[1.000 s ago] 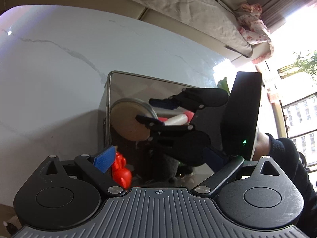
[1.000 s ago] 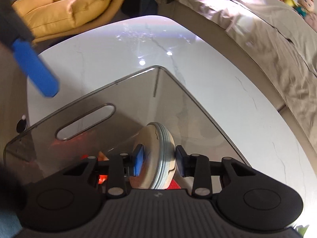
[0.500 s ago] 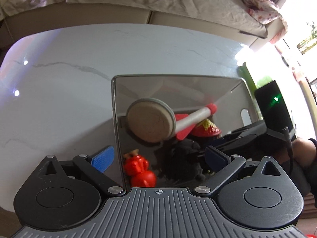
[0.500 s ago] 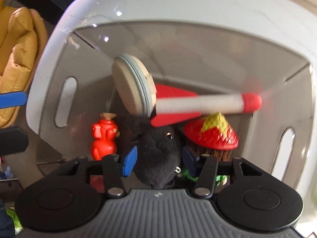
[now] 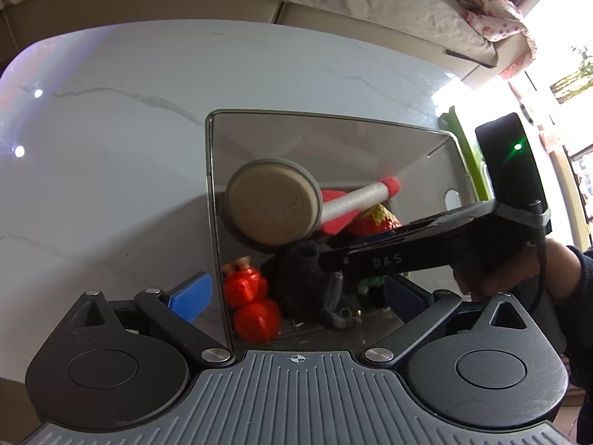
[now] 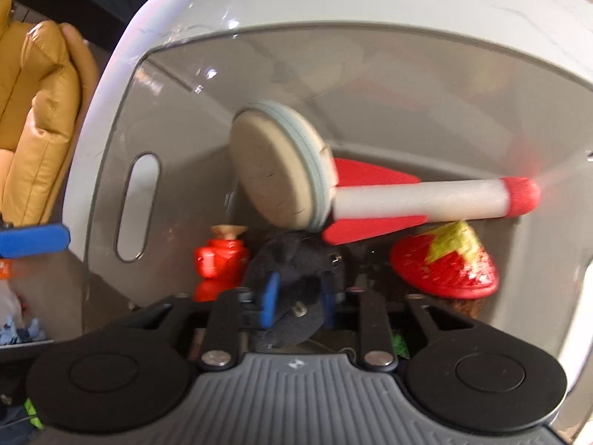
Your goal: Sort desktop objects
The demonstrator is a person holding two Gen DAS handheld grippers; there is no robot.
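Toys are already sitting in the clear grey bin (image 6: 111,155) on the marble table (image 5: 111,129): a round tan pouch (image 6: 274,178) with a grey zip edge is leaning on a red-and-white toy rocket (image 6: 426,198), and below them a red figurine (image 6: 218,265), a black plush toy (image 6: 292,259) and a strawberry-shaped knitted piece (image 6: 444,263) are crowding the floor of the bin. You are pointing your right gripper (image 6: 296,296) steeply down into the bin with its blue pads on either side of the black plush; the jaws have just been closing and are standing partly open, and the pads appear to be pressing on the plush's dark fur, though blur and dark fabric are making the contact hard to confirm. Whether you are placing the plush or lifting it out, you cannot tell from these views. Your left gripper (image 5: 296,293) is hovering wide open at the near-left corner of the bin, gripping nothing, its left pad outside the bin wall and its right pad over the inside. Judging by the bare tabletop around the bin, most of the sorting is looking done; what is remaining seems to be settling this plush and checking the cluttered area beyond the table's left edge, seen by the right wrist camera, which is too blurred to read.
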